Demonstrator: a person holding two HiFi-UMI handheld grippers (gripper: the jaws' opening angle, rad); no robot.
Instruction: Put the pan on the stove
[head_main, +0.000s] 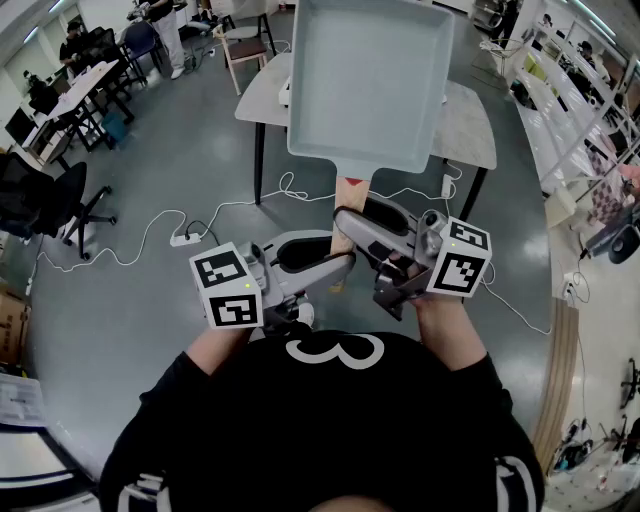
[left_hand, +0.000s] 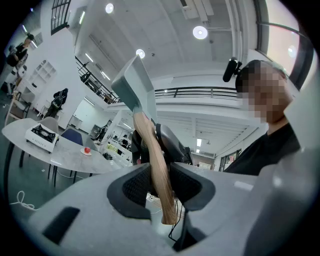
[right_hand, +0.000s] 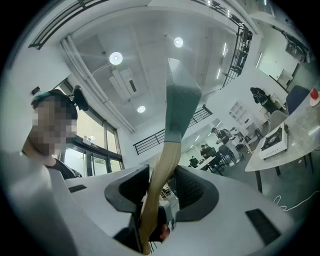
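The square grey pan (head_main: 370, 75) is held up in the air, its wooden handle (left_hand: 156, 165) clamped between the pads of both the left gripper (left_hand: 161, 186) and the right gripper (right_hand: 161, 192). A portable stove (left_hand: 42, 136) is seen on a table (left_hand: 70, 155), well apart from the pan. A white "3" (head_main: 335, 350) is printed on the black shirt.
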